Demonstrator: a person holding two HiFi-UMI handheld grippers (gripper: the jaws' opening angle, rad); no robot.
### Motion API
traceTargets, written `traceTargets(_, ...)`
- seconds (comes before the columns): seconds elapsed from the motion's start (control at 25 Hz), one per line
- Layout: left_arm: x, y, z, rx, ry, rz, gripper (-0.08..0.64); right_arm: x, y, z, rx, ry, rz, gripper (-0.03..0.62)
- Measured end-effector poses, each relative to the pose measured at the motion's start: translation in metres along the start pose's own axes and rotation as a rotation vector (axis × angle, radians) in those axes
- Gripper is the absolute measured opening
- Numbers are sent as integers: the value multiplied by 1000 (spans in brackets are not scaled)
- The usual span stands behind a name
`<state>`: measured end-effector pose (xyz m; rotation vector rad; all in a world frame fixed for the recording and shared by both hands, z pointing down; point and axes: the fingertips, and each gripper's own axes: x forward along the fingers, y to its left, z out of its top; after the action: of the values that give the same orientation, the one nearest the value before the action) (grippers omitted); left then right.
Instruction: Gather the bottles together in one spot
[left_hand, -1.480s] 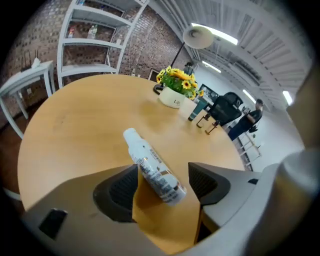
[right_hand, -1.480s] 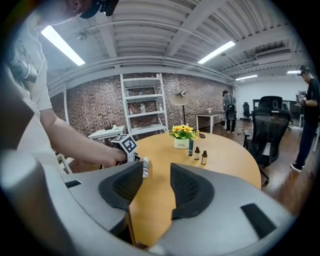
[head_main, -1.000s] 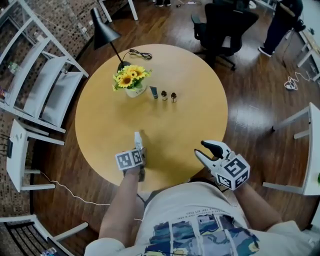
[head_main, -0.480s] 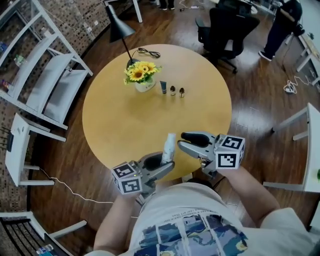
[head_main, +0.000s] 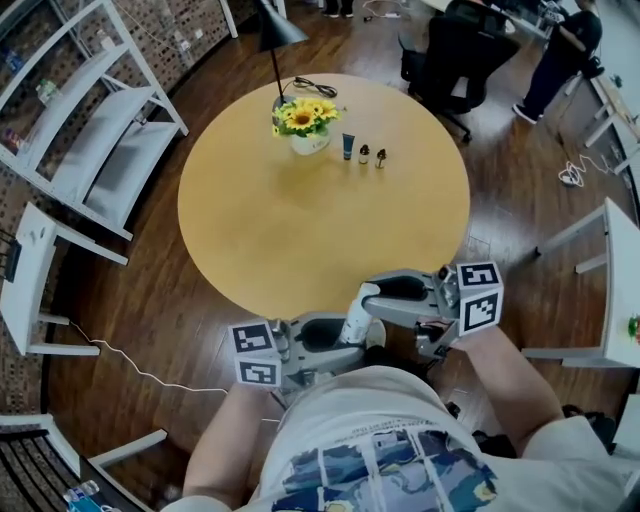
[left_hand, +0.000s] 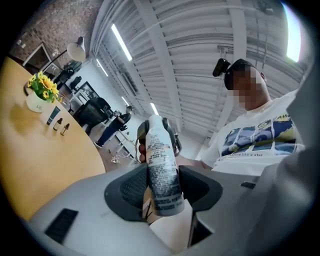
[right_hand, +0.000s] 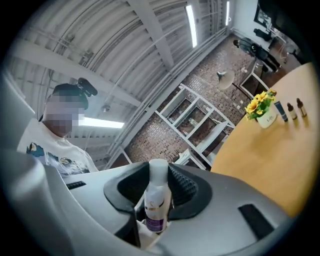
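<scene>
A white spray bottle (head_main: 358, 315) hangs tilted in the air off the table's near edge, in front of my chest. My left gripper (head_main: 347, 336) is shut on its lower body (left_hand: 162, 175). My right gripper (head_main: 379, 301) faces it from the right. Its jaws have just been closing with the bottle's upper part (right_hand: 156, 197) between them, and the pads now touch both sides. On the far side of the round wooden table (head_main: 300, 230), a blue tube (head_main: 348, 147) and two small dark dropper bottles (head_main: 364, 153) (head_main: 381, 158) stand in a row.
A white vase of sunflowers (head_main: 310, 140) stands left of the row, with a black lamp (head_main: 278, 30) and its cable behind. White racks (head_main: 90, 130) stand at the left. A black office chair (head_main: 455, 50) and a person (head_main: 570, 40) are beyond the table.
My left gripper has lifted the white bottle off the table and drawn it back toward my chest. My right gripper has swung in from the right and closed round the bottle's upper part.
</scene>
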<state>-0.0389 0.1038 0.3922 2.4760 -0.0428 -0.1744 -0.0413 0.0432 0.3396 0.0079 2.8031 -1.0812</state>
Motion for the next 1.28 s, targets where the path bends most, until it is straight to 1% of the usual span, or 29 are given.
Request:
traceTargets(0.08,-1,-3,-6,-1,20,-17,195,1,3,-7,-8,11,-3,110)
traceTargets(0.16,-8,-11,-17,1,23,-15,195,4,13,-21,-34,13,-20,109)
traceTargets(0.24,-19,-25,-26,1,-1,3,196,8,31,-39,-74,12,-63,107)
traceTargets(0.28,-26,-30,-29,4,-15,24,196,9,39,-47,-99,12,-94,107)
traceTargets(0.36,-39,-30,-32,27,-26,107,195,7,48,-54,-153,5,-166,107)
traceTargets(0.44,-51,-17,-37,57,-6,238,195,-3,49,-51,-214,-11,-254,107)
traceTargets(0.52,-62,-4,-46,69,36,356,195,-17,44,-46,-276,-23,-361,107)
traceTargets(0.56,-65,-1,-50,64,59,391,195,-25,39,-43,-303,-26,-415,107)
traceTargets(0.68,-71,4,-60,30,103,458,195,-50,20,-34,-364,-27,-566,107)
traceTargets(0.8,-80,15,-60,22,115,576,195,-75,-4,-26,-396,-31,-692,107)
traceTargets(0.88,-86,25,-58,26,123,652,195,-91,-20,-19,-413,-38,-756,107)
traceTargets(1.0,-94,38,-55,41,152,729,195,-109,-47,-8,-427,-42,-821,107)
traceTargets(1.16,-91,57,-44,22,133,774,195,-132,-87,10,-430,-44,-864,107)
traceTargets(1.28,-82,76,-33,-4,116,802,195,-151,-123,26,-456,-34,-896,107)
